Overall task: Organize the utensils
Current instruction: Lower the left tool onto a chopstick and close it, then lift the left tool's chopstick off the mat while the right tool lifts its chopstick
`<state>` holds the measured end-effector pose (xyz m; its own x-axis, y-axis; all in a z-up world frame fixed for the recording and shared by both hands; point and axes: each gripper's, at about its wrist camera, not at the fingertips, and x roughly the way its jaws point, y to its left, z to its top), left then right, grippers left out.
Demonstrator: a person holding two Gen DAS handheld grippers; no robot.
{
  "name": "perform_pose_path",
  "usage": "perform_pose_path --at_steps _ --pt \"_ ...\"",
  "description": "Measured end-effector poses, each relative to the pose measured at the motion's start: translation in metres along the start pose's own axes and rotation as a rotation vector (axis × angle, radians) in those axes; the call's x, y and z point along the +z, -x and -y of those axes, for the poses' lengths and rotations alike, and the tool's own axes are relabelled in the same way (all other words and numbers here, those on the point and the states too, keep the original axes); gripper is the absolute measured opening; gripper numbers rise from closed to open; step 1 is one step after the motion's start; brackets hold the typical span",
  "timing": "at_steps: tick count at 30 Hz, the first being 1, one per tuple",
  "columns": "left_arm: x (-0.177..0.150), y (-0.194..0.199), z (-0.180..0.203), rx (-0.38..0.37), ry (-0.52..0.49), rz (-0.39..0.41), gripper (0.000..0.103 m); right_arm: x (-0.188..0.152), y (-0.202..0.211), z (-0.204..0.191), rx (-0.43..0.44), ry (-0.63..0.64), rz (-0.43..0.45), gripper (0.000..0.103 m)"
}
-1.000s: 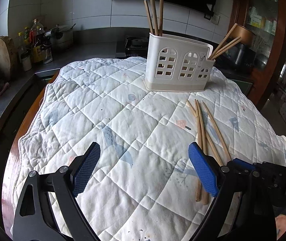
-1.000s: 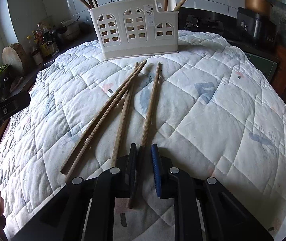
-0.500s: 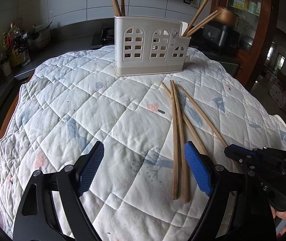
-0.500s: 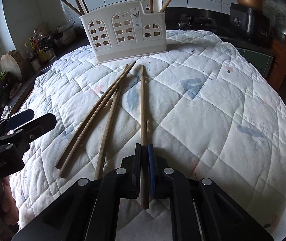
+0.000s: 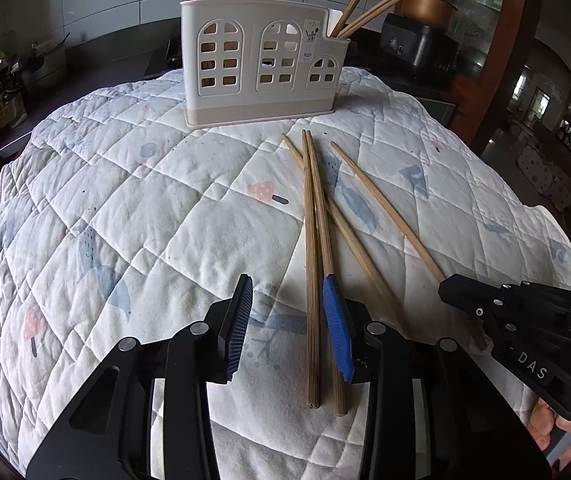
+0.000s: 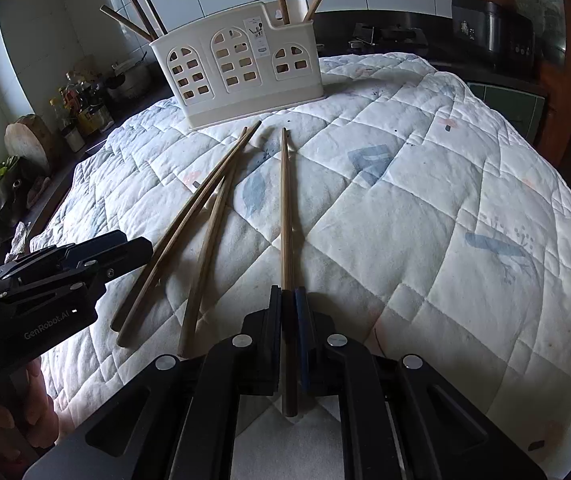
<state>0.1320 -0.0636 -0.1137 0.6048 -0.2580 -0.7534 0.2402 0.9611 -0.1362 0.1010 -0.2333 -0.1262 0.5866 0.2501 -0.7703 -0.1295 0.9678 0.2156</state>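
rice cooker and bottles behind the utensil holder.

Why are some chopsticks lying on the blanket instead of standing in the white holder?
Four chopsticks are out of place. Three lie loose and crossed on the quilt, in front of the holder. The right gripper pinches the fourth.

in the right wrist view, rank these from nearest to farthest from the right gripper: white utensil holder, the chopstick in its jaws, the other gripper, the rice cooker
1. Chopstick, clamped in the right gripper, running straight ahead.
2. Left gripper, low on the left over the quilt, its jaws closing.
3. White utensil holder, ahead at the quilt's far edge.
4. Rice cooker, on the counter at the far right.
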Motion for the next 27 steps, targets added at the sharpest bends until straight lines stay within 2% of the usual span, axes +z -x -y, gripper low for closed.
perform_pose_path --at_steps 6,12,20,23,25,27 --pt "-0.001 -0.008 0.002 -0.006 -0.004 -0.022 0.025 0.000 0.000 0.001 0.001 0.001 0.001 0.007" --pt "-0.001 -0.013 0.002 0.006 0.007 -0.033 0.024 0.000 0.000 0.000 -0.003 0.005 0.002 0.007" --pt "0.000 -0.019 0.015 0.058 -0.044 -0.024 0.024 0.000 0.000 -0.001 -0.014 0.015 0.002 0.007" --pt "0.000 -0.018 0.017 0.086 -0.049 -0.020 0.018 -0.001 0.000 -0.002 -0.014 0.016 0.005 0.007" --pt "0.001 -0.015 0.015 0.080 -0.039 -0.018 0.007 -0.001 0.004 -0.003 -0.012 0.019 0.016 0.007" --pt "0.002 -0.009 0.013 0.081 -0.034 -0.004 0.006 0.000 0.010 -0.004 -0.015 0.023 0.033 0.007"
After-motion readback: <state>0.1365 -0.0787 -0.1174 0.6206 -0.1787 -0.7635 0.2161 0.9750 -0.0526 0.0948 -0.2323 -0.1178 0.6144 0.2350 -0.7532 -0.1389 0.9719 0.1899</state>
